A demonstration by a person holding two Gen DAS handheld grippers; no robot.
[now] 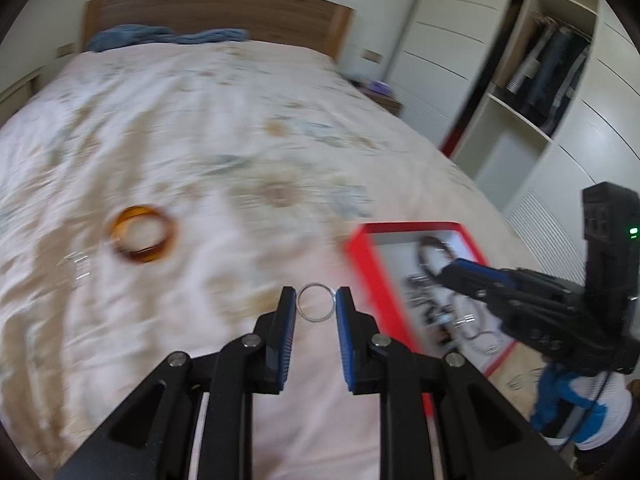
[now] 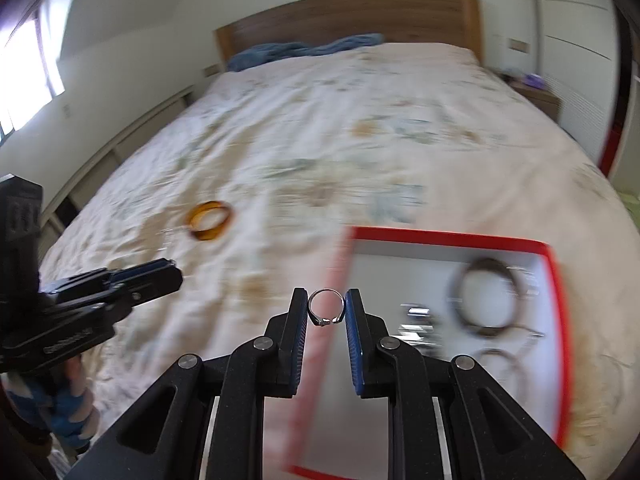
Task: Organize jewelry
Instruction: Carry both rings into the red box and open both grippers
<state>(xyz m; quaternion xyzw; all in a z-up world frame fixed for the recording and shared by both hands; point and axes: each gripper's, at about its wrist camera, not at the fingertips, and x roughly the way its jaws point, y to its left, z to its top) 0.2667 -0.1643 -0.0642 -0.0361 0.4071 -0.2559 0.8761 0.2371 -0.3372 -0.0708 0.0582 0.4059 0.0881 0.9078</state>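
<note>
The left tongs pinch a plain thin silver ring upright between their blue pads, above the pale floral bedspread near the foot edge of the bed. The right tongs pinch a silver ring with a small setting, the setting turned downward, over the left wall of the shallow red-rimmed box with a white floor. That box lies on the bed toward its foot edge and right side, and holds a dark round bangle along with several blurred metal pieces and thin hoops that cannot be told apart. An amber translucent bangle lies on the bedspread well apart from the box, toward the left side of the bed; something small and clear beside it is too blurred to identify. A crumpled blue cloth rests at the head edge against the wooden headboard. An open white wardrobe with hanging clothes stands past the bed's right side.
</note>
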